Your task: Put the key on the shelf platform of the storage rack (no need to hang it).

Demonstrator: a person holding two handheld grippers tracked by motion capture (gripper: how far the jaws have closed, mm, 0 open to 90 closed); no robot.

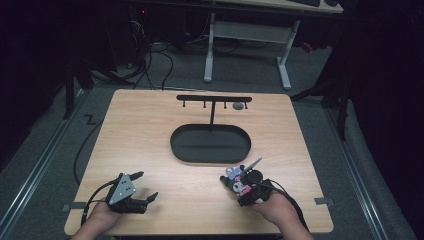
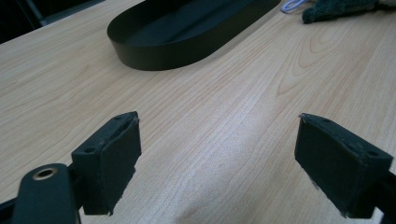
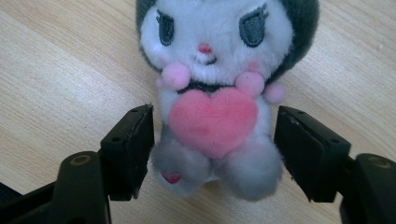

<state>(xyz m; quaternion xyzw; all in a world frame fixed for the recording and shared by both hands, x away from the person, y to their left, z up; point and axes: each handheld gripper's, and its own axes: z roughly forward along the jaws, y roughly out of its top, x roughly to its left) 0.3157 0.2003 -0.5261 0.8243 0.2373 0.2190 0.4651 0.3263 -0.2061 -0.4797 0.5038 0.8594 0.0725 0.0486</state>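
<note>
A small plush toy (image 3: 210,93) with a white face, dark grey hood and pink heart lies on its back on the wooden table (image 1: 150,135), at the front right (image 1: 232,175). My right gripper (image 3: 214,149) straddles the toy's lower body, with both pads touching its grey legs; from above the right gripper (image 1: 236,181) points up and left over it. My left gripper (image 1: 148,185) rests at the front left, and its jaws stand wide apart over bare wood (image 2: 217,154) with nothing between them.
A black oval tray (image 1: 175,150) sits mid-table, its wall (image 2: 154,56) ahead of the left gripper. Behind it stands a black T-shaped hook rack (image 1: 214,98) with a small grey round item (image 1: 239,106) by it. A white desk frame (image 1: 247,37) stands beyond the table.
</note>
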